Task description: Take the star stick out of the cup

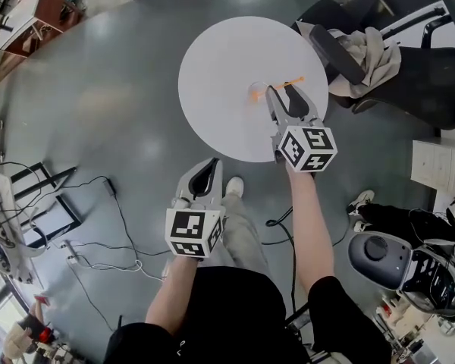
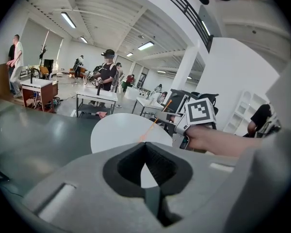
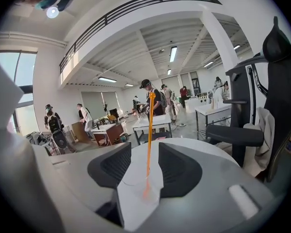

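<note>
The round white table [image 1: 212,59] has a clear cup [image 1: 256,92] at about the middle of its top, well in from every edge. The orange star stick [image 1: 282,85] is standing in it, and from above it slants toward the far right edge.

The right gripper [image 1: 271,91] reaches in over the near edge and sits right at the cup. Its own view shows the fingers [image 3: 111,166] parted to a moderate gap. The stick rises straight up through that gap with a sliver of space on either side, so neither pad is touching it. The cup sits low between the pads, too faint to tell whether they touch its wall.

The left gripper [image 1: 211,161] is off the table entirely, held over the grey floor [image 1: 98,112] short of the near edge, just by the person's shoe [image 1: 233,186]. Its fingertips are brought together at the front. Only a small hollow is left between the black pads [image 2: 128,166], and there is nothing in it. The white tabletop shows through the hole.
</note>
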The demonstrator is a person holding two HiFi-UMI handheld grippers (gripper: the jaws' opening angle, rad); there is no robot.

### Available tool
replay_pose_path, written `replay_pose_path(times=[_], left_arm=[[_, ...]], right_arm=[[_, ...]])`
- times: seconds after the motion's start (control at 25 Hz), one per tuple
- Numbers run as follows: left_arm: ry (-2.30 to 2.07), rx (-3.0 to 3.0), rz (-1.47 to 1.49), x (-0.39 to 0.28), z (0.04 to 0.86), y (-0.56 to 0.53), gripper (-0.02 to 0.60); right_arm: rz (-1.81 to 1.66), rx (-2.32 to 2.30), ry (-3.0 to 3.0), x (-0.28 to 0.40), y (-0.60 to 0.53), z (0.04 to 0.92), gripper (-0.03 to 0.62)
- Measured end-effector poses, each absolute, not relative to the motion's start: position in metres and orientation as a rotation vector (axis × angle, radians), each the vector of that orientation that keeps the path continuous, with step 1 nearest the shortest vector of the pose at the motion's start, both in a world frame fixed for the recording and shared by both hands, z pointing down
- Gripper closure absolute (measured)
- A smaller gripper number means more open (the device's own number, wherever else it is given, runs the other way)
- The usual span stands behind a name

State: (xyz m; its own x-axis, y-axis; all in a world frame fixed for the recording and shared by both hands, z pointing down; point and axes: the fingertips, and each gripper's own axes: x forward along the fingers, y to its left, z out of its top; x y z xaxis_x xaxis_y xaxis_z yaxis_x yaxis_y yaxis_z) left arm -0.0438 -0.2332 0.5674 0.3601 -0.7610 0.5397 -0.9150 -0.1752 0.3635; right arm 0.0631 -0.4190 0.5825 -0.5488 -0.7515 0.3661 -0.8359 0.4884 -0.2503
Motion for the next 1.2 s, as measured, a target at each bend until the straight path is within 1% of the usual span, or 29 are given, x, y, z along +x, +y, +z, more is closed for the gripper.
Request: replay_pose_path(times=[0.16, 0.32, 0.72, 1.2], left_arm=[[-1.455, 1.978, 0.31, -0.047, 0.569, -0.234, 0.578], [-1.461, 1.976, 0.31, -0.048, 0.569, -0.236, 0.578], [-1.47, 2.0, 0.296, -0.05, 0.554, -0.24, 0.578], [-1.473, 2.08, 0.259, -0.042, 0.513, -0.242, 0.578]], right_arm=[[0.608, 1.383, -2.517, 0.06, -0.425, 0.586, 0.472], [0.607, 1.411, -2.515, 0.062, -0.426, 0.584, 0.582], [0.575, 1.451, -2.531, 0.066, -0.422, 0.561, 0.586], [0.45, 1.534, -2.644, 0.082, -0.403, 0.48, 0.583]])
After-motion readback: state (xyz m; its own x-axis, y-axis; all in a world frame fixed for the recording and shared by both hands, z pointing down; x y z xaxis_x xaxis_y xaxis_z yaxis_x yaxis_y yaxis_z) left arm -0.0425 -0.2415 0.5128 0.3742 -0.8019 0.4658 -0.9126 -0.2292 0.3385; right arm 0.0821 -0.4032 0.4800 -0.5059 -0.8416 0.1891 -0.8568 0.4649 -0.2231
